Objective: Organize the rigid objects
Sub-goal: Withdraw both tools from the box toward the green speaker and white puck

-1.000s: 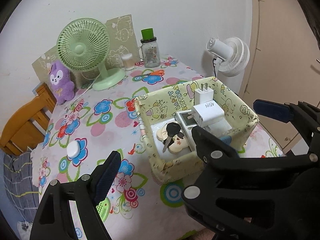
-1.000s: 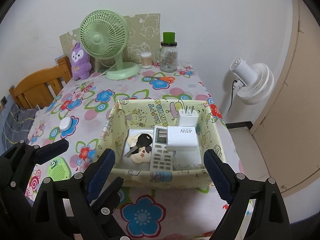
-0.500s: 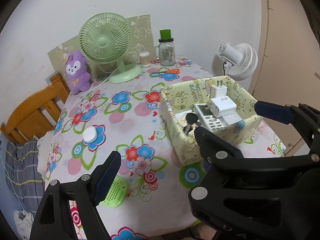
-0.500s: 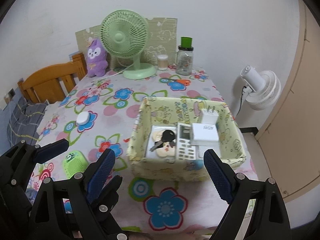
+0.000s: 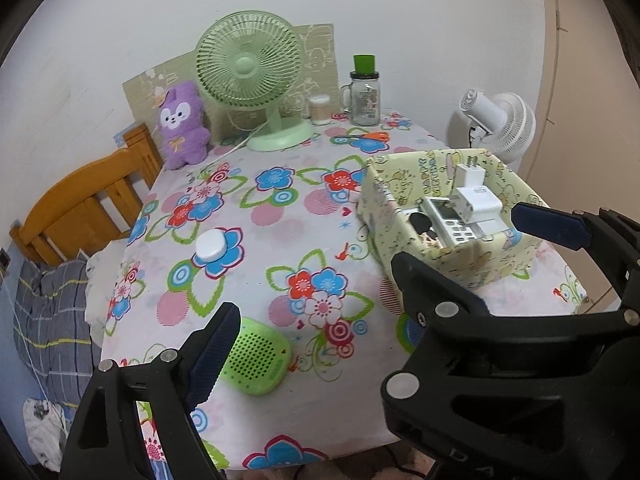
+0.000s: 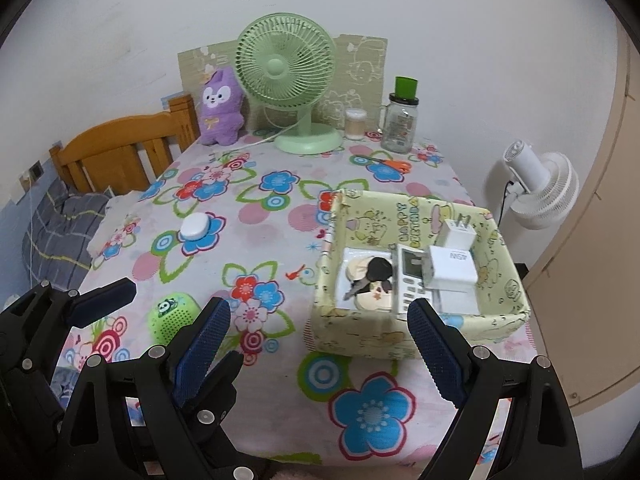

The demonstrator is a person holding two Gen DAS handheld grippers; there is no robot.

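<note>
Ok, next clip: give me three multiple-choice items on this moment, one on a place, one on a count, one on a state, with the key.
1. Where does the green speaker lie?
A. in the box
B. on the tablecloth left of the box
C. on the chair

2. How many white chargers stand or lie in the yellow box?
A. none
B. two
C. four

3. How is the right gripper?
A. open and empty
B. shut on the keys
C. shut on the remote

Key: 1 B, it rests on the tablecloth clear of the box. 2 B, one small charger and one large charger. 3 A, its fingers stand wide apart with nothing between.
</note>
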